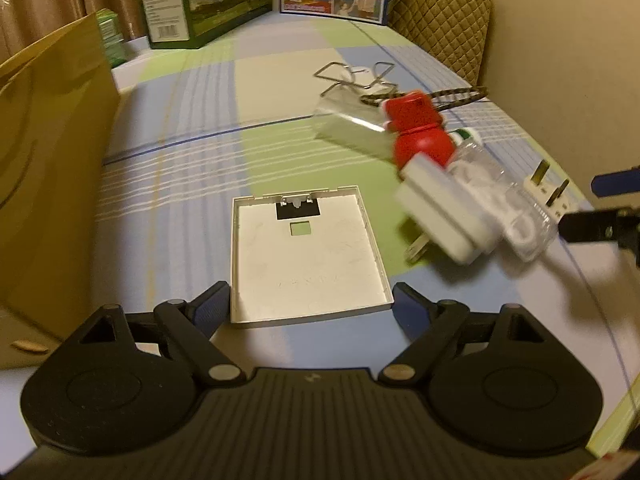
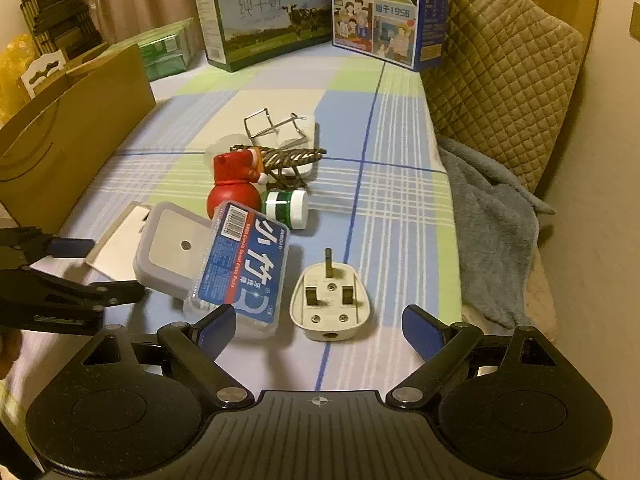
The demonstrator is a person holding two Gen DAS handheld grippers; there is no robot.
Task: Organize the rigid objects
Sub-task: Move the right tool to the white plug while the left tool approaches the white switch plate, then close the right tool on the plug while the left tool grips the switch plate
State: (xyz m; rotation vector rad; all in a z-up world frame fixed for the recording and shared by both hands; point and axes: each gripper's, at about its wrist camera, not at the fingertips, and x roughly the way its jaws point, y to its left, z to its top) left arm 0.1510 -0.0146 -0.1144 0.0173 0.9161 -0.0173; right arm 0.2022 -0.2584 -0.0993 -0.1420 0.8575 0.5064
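Observation:
A flat white square lid [image 1: 308, 254] lies on the checked cloth right in front of my open, empty left gripper [image 1: 310, 308]; its corner also shows in the right wrist view [image 2: 120, 246]. A white three-pin plug [image 2: 330, 302] lies face up just ahead of my open, empty right gripper [image 2: 320, 326]. Left of it is a clear floss-pick box with a blue label [image 2: 244, 268], leaning on a grey-rimmed white night light [image 2: 172, 250]. Behind stand a red figurine [image 2: 234, 186], a green-and-white jar [image 2: 286, 204], a braided cord [image 2: 288, 158] and a wire clip [image 2: 272, 124].
A brown paper bag [image 2: 76, 132] stands along the left. Two milk cartons [image 2: 272, 12] stand at the back. A quilted cushion [image 2: 504, 80] and a grey towel [image 2: 492, 232] lie on the right. The left gripper shows at the left edge of the right wrist view [image 2: 60, 276].

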